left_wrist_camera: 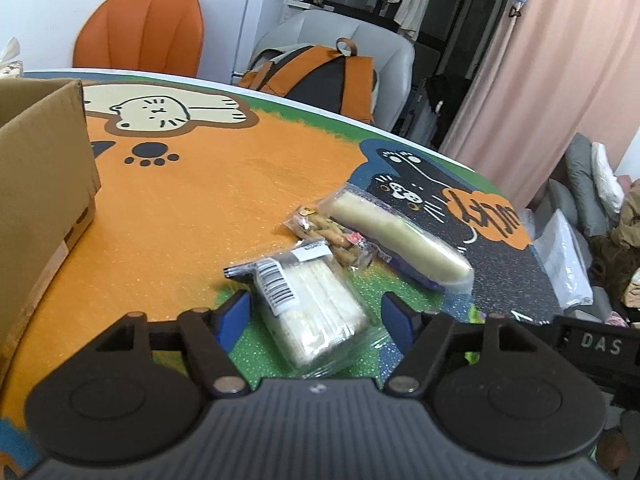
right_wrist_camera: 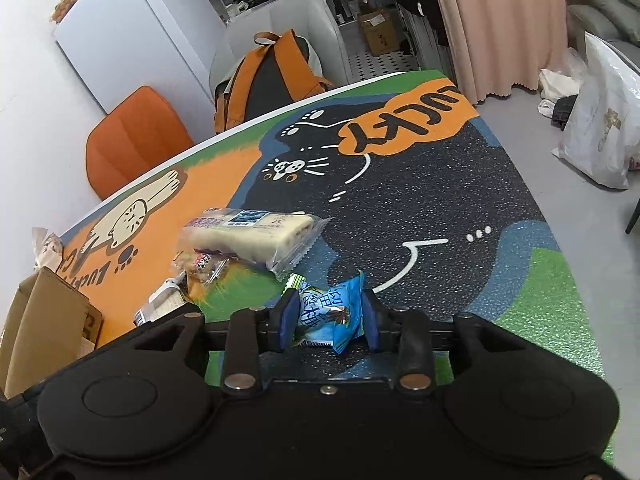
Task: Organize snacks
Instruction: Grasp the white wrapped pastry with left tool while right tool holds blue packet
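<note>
While the bench [left_wrist_camera: 168,208] with its cat picture holds everything, a brown cardboard box [left_wrist_camera: 40,184] sits at its left side. Near the middle lies a long white snack bar [left_wrist_camera: 396,236], touching a small bag of brown sticks [left_wrist_camera: 328,236]. The left tongs [left_wrist_camera: 316,320] are spread wide around a wrapped sandwich [left_wrist_camera: 312,312]. The right tongs [right_wrist_camera: 330,316] pinch a little blue candy bag [right_wrist_camera: 328,316] just above the bench.
</note>
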Available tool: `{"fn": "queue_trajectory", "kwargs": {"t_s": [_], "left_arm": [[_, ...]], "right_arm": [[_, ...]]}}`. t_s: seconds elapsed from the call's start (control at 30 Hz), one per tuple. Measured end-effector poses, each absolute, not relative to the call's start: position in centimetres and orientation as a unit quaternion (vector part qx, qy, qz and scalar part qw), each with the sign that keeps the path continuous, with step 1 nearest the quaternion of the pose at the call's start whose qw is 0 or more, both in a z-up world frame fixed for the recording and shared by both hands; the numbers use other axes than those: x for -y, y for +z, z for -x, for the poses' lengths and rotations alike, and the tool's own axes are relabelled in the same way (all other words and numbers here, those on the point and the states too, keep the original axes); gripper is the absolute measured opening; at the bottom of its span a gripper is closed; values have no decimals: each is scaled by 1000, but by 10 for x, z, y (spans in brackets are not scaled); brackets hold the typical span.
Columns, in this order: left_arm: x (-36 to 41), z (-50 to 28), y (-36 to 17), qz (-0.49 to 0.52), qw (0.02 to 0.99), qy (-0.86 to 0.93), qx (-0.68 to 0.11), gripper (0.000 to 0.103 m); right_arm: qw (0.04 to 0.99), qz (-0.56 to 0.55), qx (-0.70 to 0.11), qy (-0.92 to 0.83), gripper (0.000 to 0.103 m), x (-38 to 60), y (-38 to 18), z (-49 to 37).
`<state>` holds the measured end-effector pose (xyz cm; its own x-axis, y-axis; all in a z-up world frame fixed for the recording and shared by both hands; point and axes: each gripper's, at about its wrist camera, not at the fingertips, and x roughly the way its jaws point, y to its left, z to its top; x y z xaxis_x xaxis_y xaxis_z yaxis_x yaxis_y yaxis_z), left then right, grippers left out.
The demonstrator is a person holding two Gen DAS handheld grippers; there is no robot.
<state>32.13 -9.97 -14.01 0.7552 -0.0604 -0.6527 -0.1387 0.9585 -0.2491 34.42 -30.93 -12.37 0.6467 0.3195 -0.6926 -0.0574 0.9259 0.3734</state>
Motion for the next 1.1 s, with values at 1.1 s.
{"fn": "queue_trajectory", "kwargs": {"t_s": [1.1], "left_arm": [[75, -292, -133, 148, 925, 0, -349, 73]], "right_arm": [[911, -88, -393, 85, 44, 281, -124, -342]]}}
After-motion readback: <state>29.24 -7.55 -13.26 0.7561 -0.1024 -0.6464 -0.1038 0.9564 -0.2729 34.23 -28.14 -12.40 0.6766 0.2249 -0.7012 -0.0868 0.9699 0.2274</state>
